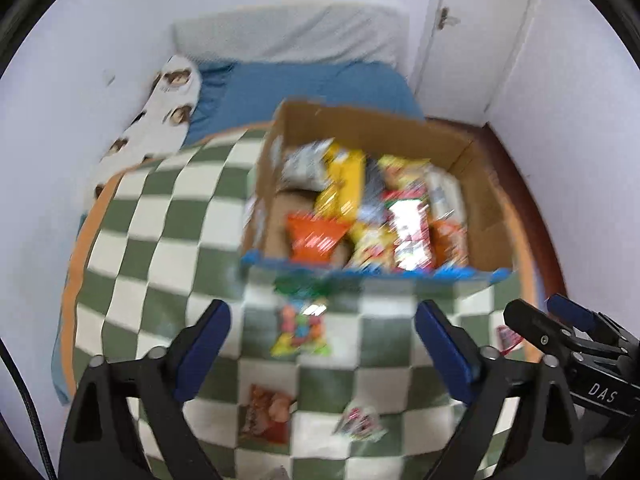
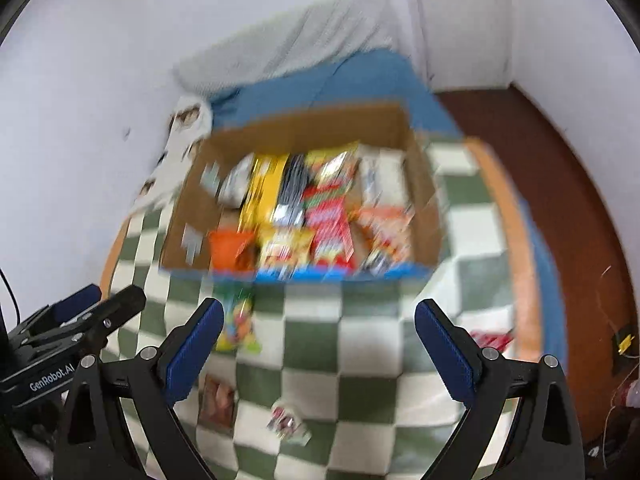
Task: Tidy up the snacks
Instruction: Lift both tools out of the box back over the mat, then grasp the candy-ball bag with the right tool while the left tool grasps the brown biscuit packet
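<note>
A cardboard box (image 1: 486,204) (image 2: 424,216) with a blue front edge stands on the checkered blanket and holds several snack packs. A clear candy bag (image 1: 302,326) (image 2: 238,322) lies just in front of the box. A brown snack pack (image 1: 266,414) (image 2: 217,400) and a small white-red packet (image 1: 358,422) (image 2: 286,424) lie nearer. A red packet (image 1: 508,336) (image 2: 490,338) lies at the blanket's right edge. My left gripper (image 1: 322,344) is open and empty above the blanket; it also shows in the right wrist view (image 2: 100,300). My right gripper (image 2: 318,344) is open and empty; it also shows in the left wrist view (image 1: 544,316).
The green-and-white checkered blanket (image 1: 160,248) (image 2: 460,360) covers a bed with a blue sheet (image 1: 304,84) and a grey pillow (image 1: 288,32). A patterned pillow (image 1: 160,112) lies along the left wall. Brown floor (image 2: 560,184) and a white door (image 1: 476,36) are to the right.
</note>
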The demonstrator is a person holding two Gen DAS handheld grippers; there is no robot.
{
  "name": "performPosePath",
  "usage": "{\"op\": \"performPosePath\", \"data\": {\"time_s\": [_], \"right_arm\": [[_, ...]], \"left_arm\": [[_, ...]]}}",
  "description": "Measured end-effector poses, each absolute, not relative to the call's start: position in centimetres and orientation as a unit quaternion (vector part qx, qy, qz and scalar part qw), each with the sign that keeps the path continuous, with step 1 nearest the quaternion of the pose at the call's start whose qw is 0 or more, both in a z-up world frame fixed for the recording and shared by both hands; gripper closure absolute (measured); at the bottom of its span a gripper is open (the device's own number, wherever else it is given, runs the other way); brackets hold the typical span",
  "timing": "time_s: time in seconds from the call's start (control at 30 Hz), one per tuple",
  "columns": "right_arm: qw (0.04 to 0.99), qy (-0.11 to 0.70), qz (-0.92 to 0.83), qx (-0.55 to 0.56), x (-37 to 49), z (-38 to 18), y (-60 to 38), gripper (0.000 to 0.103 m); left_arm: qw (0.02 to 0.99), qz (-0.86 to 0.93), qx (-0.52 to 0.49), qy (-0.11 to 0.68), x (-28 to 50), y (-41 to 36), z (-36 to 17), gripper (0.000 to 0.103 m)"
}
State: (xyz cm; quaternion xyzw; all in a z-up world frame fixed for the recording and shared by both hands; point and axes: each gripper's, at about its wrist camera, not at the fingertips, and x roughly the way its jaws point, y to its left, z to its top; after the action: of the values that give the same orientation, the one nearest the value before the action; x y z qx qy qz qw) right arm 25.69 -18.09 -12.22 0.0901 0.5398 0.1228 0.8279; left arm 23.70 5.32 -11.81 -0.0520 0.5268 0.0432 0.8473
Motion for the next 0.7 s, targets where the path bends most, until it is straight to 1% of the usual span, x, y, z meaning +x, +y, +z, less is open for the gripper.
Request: {"op": "performPosePath", "data": {"time_s": [0.03, 0.27, 0.43, 0.6, 0.67, 0.7], "right_arm": [[0.815, 0.555, 0.138, 0.093, 25.5, -13.8, -17.1, 0.005], [0.765, 0.612, 0.189, 0.071, 25.7, -21.7, -10.3, 0.005], [0.749, 0.627, 0.207, 0.050, 27.0, -26.0, -4.9, 0.005], [0.747, 0.635, 0.196, 0.026, 28.3, -30.0, -0.5, 0.005], [0.744, 0.641, 0.190, 0.021, 28.7, -31.4, 0.6, 0.008], [0.750, 0.635, 0.185, 0.014, 28.7, -31.6, 1.0, 0.015]], "left_arm": [[0.841, 0.054, -0.051, 0.536, 23.3, 6.1, -12.8, 0.000], [0.791, 0.147, -0.055, 0.591, 19.9, 12.2, -20.6, 0.001], [0.760, 0.264, 0.039, 0.593, 17.7, 14.1, -25.0, 0.001], [0.736, 0.294, 0.057, 0.607, 16.7, 14.7, -27.7, 0.001], [0.732, 0.294, 0.051, 0.612, 16.5, 15.0, -28.4, 0.001], [0.731, 0.292, 0.049, 0.615, 16.5, 14.9, -28.6, 0.001]]}}
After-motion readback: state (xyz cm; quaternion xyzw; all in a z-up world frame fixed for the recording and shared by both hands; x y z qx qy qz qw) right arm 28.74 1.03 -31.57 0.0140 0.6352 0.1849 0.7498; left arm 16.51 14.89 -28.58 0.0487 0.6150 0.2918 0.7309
